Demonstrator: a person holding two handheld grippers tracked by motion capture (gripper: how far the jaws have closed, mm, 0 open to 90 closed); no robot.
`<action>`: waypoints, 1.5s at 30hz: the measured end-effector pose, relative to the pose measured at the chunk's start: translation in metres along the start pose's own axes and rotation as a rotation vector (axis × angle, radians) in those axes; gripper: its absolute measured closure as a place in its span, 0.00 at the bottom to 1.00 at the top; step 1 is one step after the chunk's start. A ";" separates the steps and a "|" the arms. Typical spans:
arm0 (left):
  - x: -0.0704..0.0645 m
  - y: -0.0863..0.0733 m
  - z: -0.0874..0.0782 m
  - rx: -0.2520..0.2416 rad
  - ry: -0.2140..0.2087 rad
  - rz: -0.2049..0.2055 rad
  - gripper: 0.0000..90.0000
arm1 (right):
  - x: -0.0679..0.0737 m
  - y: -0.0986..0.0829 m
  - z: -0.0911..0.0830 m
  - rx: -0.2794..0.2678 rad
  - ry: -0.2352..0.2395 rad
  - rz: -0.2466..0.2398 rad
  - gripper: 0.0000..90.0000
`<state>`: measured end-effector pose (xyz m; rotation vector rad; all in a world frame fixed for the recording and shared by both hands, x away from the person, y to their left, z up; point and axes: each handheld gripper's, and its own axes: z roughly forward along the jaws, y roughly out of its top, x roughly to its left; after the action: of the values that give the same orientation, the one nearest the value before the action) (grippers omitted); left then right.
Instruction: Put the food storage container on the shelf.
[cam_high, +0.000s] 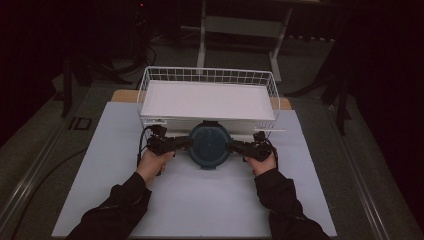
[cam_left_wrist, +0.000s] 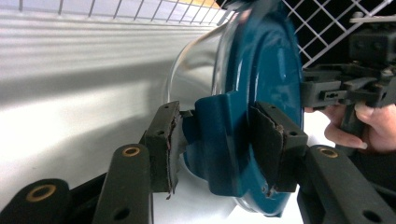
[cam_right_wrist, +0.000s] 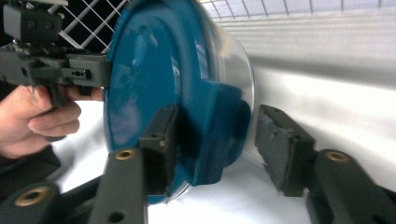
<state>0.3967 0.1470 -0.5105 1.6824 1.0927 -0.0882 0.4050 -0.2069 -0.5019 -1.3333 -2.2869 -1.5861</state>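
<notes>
Black jaws of the left gripper (cam_left_wrist: 219, 144) fill the foreground of the left gripper view, and they clamp a latch tab (cam_left_wrist: 224, 140) of the container (cam_left_wrist: 261, 84) — one pad on each face of the tab, both touching it. That container is a round clear bowl with a teal lid, and it sits straight ahead of the jaws, tipped on edge as this camera sees it. Beyond it the right gripper (cam_left_wrist: 348, 88) comes in from the far side, a hand (cam_left_wrist: 369, 123) wrapped around its handle.

From the right gripper view, the right gripper (cam_right_wrist: 215, 140) straddles the opposite latch tab (cam_right_wrist: 219, 135): one pad presses the lid side, while the other pad stands clearly apart from the tab, so the jaws are parted and not gripping. The left gripper (cam_right_wrist: 70, 70) shows past the lid.

Seen from the high view, the container (cam_high: 210, 145) lies on the white table (cam_high: 200, 200) between the two grippers — left (cam_high: 187, 144), right (cam_high: 232, 145) — just in front of a wire basket (cam_high: 207, 75) whose white liner (cam_high: 207, 100) lies flat inside.
</notes>
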 end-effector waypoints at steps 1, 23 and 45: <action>0.000 -0.001 0.001 -0.009 0.011 0.010 0.58 | 0.003 0.002 0.000 0.006 -0.014 -0.008 0.60; 0.000 0.008 0.003 -0.016 0.142 0.102 0.43 | 0.016 0.012 0.008 -0.054 -0.190 -0.082 0.53; 0.000 0.002 -0.006 -0.051 0.122 0.052 0.19 | 0.033 -0.006 -0.015 -0.079 -0.162 -0.101 0.48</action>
<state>0.3958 0.1516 -0.5064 1.6865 1.1316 0.0756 0.3748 -0.1990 -0.4835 -1.4351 -2.4455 -1.6728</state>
